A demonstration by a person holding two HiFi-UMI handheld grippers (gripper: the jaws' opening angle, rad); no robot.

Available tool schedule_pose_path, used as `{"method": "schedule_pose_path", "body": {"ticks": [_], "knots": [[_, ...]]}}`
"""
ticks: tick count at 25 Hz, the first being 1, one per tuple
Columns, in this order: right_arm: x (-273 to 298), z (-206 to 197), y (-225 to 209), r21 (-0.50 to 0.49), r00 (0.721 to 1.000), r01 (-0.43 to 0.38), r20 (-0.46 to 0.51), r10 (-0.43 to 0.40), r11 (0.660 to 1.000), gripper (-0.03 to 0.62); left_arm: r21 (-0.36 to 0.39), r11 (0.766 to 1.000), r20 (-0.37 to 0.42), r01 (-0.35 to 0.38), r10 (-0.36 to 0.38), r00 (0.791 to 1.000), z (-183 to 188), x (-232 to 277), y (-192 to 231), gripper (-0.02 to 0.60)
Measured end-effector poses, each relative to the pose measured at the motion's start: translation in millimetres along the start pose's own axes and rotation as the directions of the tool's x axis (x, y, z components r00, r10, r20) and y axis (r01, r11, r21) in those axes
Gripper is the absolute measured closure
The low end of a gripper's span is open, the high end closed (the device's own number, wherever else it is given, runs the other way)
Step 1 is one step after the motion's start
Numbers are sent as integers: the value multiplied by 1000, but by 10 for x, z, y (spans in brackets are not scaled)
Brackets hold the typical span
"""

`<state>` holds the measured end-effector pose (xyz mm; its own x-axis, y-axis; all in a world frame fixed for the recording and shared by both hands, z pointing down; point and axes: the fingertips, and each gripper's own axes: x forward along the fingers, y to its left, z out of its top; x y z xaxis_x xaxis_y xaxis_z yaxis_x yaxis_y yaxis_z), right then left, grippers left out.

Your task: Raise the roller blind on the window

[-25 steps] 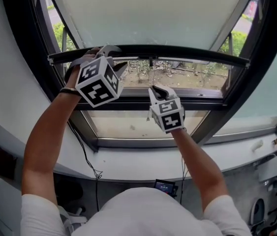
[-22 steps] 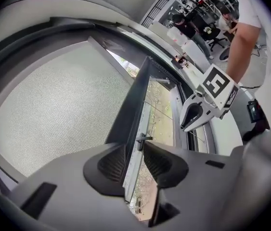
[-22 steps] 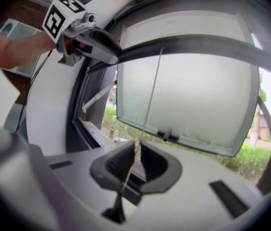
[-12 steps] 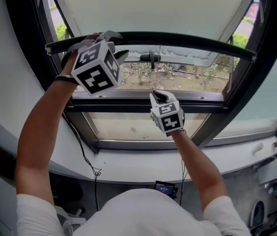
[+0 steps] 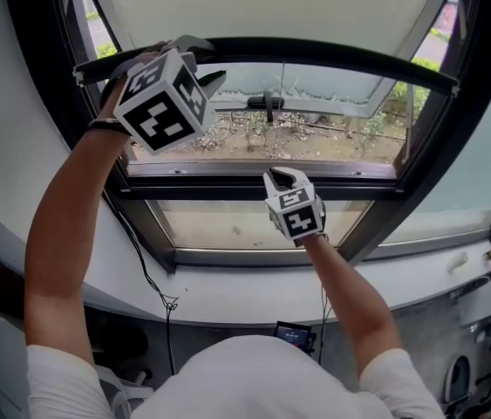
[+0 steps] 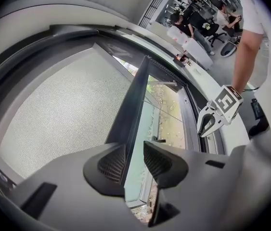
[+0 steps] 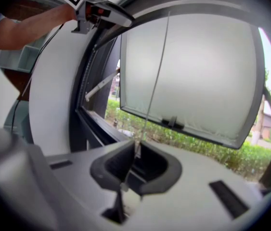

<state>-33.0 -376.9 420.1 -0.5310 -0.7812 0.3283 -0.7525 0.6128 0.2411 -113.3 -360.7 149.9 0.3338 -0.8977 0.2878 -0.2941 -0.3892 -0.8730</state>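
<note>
Left gripper (image 6: 134,160): jaws part open, set on the dark bottom bar (image 6: 136,95) of the roller blind (image 6: 63,109), apparently gripping.
Right gripper (image 7: 135,163): jaws nearly together, pinching the thin pull cord (image 7: 157,61).
Head view only: blind over upper window, bar across its top.
Right gripper view only: cord entering jaws.
</note>
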Motion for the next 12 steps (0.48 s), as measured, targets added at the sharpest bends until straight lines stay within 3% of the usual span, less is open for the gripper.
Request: {"method": "schedule_pose_path", "body": {"ticks": [12], "knots": [[48, -164, 85, -6, 999, -23, -42, 23, 1000, 548, -15, 1000, 30, -25, 25, 999, 104, -72, 195, 453]]}}
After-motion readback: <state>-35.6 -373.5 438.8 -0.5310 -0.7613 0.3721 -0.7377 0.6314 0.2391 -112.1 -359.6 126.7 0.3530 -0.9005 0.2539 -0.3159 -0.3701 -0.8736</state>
